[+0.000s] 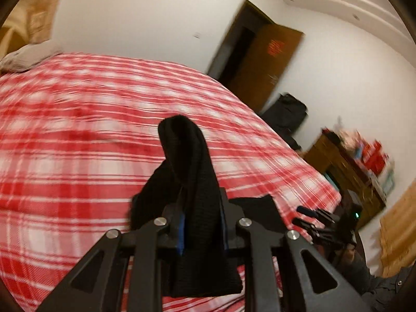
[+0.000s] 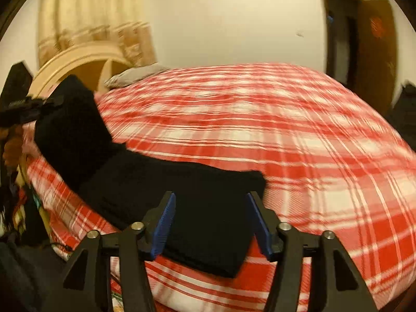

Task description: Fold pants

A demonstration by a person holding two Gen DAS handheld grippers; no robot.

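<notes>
Red-and-white checked bedding (image 2: 299,135) fills the middle of both views, blurred by motion; a cream wall rises behind it, with a brown door (image 1: 265,65) at the upper right of the left wrist view and a pale curtain (image 2: 91,13) at the upper left of the right wrist view; a grey pillow (image 2: 135,75) lies at the far edge of the bed. Black pants (image 2: 166,195) lie across the lower left of the right wrist view, one end flat on the bedding, the other end rising toward the left edge of the frame; the left gripper (image 1: 201,223) is clenched on a thick fold of that black cloth, which stands up between its blue pads (image 1: 181,234) at the lower centre of its own view; the right gripper (image 2: 209,223) is released, its blue pads wide apart with the flat end of the pants lying between them, untouched; a dark bag (image 1: 286,111) sits by the door.
</notes>
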